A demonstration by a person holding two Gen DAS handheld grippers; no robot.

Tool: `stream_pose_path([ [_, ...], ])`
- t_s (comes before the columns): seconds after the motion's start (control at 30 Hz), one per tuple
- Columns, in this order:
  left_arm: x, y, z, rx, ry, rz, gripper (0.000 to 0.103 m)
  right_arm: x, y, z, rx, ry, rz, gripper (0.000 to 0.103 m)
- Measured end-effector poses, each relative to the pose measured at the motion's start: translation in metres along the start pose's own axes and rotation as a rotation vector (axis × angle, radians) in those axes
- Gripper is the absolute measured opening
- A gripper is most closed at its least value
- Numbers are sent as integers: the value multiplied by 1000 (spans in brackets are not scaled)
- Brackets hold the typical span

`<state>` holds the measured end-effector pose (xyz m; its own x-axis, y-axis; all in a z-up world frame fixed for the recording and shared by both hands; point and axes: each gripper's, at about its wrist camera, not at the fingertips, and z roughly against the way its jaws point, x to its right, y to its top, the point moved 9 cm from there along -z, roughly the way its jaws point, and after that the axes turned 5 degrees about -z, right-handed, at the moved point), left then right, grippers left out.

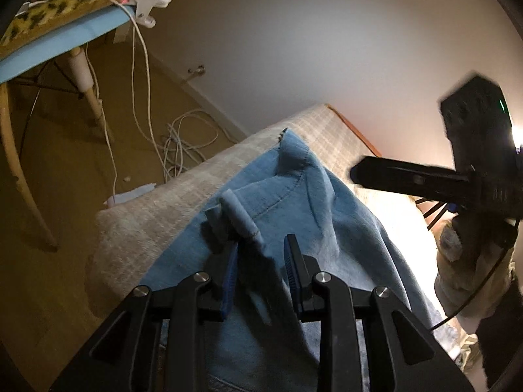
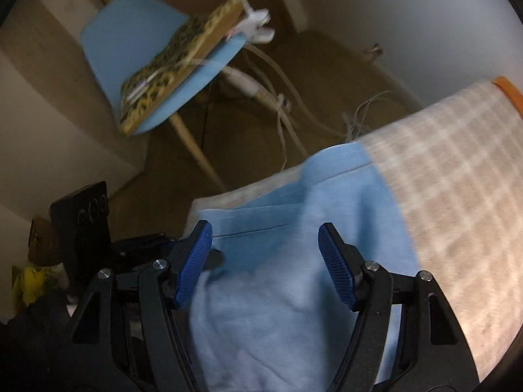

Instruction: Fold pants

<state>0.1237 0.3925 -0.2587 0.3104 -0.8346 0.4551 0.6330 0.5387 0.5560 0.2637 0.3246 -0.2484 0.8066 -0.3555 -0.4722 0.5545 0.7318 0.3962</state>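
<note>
Light blue denim pants (image 1: 294, 202) lie crumpled on a beige plaid bed cover (image 1: 157, 215). My left gripper (image 1: 261, 245) hangs low over them with its blue pads a little apart. A narrow fold of denim (image 1: 240, 215) runs between the pads, and they do not press on it. My right gripper (image 2: 265, 227) stands wide open above the pants (image 2: 281, 261), blurred, with nothing held. In the left wrist view one of its fingers (image 1: 392, 176) reaches in from the right. The left gripper's black body (image 2: 81, 222) shows at the left of the right wrist view.
A blue chair (image 2: 130, 32) with a leopard-print cushion (image 2: 176, 62) and a white clip (image 1: 150, 5) stands on the floor past the bed's corner. White cables (image 1: 183, 143) trail across the brown floor. A white wall runs behind the bed, whose far edge is orange (image 2: 510, 93).
</note>
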Motion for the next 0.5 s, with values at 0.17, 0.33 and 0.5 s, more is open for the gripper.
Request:
stream_pose_path([
  [0.17, 14, -11, -9, 28, -17, -37, 24, -25, 1, -19, -55, 39, 4, 70],
  [0.33, 13, -12, -5, 58, -22, -12, 24, -37, 1, -44, -118, 30, 0, 57],
  [0.5, 8, -19, 1, 64, -4, -1, 24, -33, -14, -71, -195, -10, -11, 34],
])
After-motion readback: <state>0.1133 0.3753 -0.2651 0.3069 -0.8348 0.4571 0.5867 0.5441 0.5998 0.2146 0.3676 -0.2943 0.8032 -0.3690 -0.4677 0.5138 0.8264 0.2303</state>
